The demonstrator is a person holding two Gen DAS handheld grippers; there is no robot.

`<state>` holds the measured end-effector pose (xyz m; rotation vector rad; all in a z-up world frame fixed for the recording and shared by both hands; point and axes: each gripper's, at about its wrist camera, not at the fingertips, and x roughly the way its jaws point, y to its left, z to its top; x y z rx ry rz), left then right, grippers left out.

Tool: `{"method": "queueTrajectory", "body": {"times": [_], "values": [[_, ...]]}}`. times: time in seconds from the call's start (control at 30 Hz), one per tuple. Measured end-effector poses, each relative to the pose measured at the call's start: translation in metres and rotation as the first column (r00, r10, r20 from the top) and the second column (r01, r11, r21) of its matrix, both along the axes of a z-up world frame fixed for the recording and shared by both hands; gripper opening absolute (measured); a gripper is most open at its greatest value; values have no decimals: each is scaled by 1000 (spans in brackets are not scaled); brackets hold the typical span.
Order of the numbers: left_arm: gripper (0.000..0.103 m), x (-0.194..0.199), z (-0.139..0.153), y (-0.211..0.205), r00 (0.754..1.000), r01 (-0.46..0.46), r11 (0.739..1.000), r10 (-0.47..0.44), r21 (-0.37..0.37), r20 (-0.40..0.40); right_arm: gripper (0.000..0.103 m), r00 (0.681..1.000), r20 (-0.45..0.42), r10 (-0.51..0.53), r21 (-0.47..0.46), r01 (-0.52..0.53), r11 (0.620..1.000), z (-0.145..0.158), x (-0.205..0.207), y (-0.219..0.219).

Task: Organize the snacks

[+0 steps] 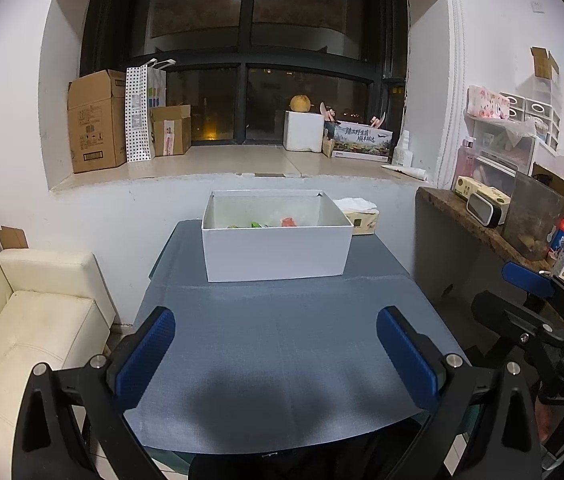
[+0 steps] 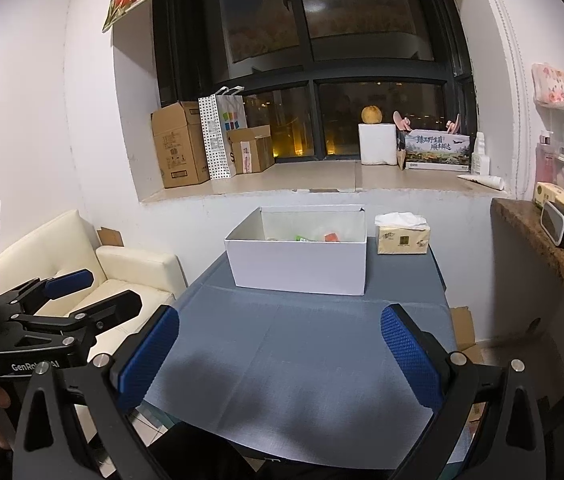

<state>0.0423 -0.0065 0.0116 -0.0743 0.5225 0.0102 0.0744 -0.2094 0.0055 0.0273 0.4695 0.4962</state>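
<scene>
The left claw [image 1: 276,354] hangs wide and empty over the near part of the grey-blue cloth-covered bench [image 1: 282,360], its blue ribbed pads far apart with nothing between them.

Ahead, toward the far edge of the bench, stands the open white cardboard box [image 1: 278,252]. Inside it, low against the back wall, lie the small bright snack packets [image 1: 272,223], green and orange-red, only their tops showing over the rim. They look light and crinkly, likely slippery film that buckles under pressure, so a gentle pinch across the flat middle of a packet should serve better than a grab at a sealed edge. The box itself seems light, with thin stiff walls that could slide on the cloth if nudged; a grip on the rim would probably tilt it.

Just beside the box on its right sits a yellow soft-pack of tissues [image 2: 401,238], apart from it.

The right claw [image 2: 280,360] is likewise spread wide and carries nothing, above the near bench.

The cloth lies flat with faint fold lines and a dark shadow near the front edge. A cream leather sofa [image 1: 42,320] stands to the left; behind is a window sill [image 1: 222,162] with brown cartons, and a cluttered stone-topped side counter [image 1: 477,228] to the right.
</scene>
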Motion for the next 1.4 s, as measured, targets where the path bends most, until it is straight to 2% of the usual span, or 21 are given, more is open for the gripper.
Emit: {"method": "queueTrajectory", "body": {"times": [1.4], "values": [[103, -1, -3, 0, 1000, 2, 1000, -2, 17, -4, 103, 1000, -2, 8, 1, -8, 1000, -1, -3, 0]]}}
